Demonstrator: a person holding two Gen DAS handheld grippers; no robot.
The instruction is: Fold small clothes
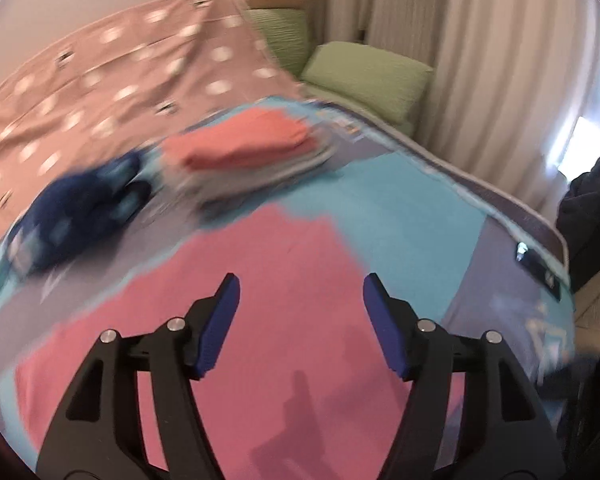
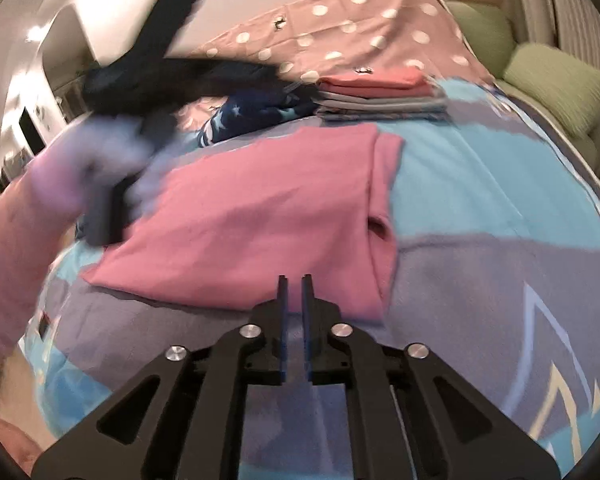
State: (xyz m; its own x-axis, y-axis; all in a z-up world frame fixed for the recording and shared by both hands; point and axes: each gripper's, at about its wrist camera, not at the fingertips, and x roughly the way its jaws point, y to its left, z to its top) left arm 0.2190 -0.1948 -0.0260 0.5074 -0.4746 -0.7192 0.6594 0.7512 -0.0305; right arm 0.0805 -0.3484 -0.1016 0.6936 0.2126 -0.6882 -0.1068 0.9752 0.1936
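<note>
I see no bin or basket here; the folded stack (image 2: 380,96) sits straight on the bed cover (image 2: 480,200), a coral piece on top, with a crumpled navy garment (image 2: 256,114) just beside it. The pink garment (image 2: 260,216) lies flat, half folded, near me. My left gripper (image 1: 300,320) hangs wide and empty above it. My right gripper (image 2: 295,320) is nearly closed, seemingly on nothing, though blur clouds the view.
</note>
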